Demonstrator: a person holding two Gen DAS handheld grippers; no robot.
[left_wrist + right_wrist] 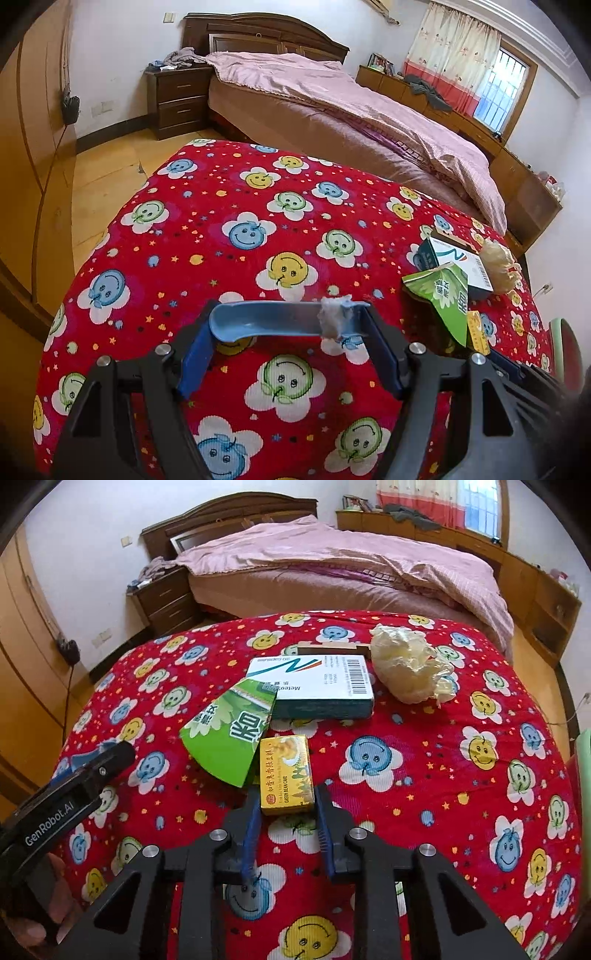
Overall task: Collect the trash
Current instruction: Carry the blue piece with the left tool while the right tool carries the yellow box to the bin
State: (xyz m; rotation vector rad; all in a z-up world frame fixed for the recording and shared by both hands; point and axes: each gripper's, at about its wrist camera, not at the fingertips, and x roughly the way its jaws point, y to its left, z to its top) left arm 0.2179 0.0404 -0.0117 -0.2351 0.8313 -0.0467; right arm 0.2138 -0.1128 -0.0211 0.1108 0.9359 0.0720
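1. The left gripper [291, 325] hangs over the near left of the red smiley-flower cloth [424, 782]. Its jaws stand wide and span a light blue plastic piece [273, 319], which carries a wad of grey fluff [330, 317] near its right end; whether the fingers actually press the piece cannot be told.
2. Right of it lies a green carton flap [225, 738], its far corner leaning on a white and teal capsule box [314, 686].
3. The right gripper [286, 805] has its jaws partly closed, one on each side of the near end of a yellow green bean cake box [286, 771]; contact looks likely but is not certain.
4. Far right sits a crumpled yellowish plastic bag [408, 664], just beside the capsule box.
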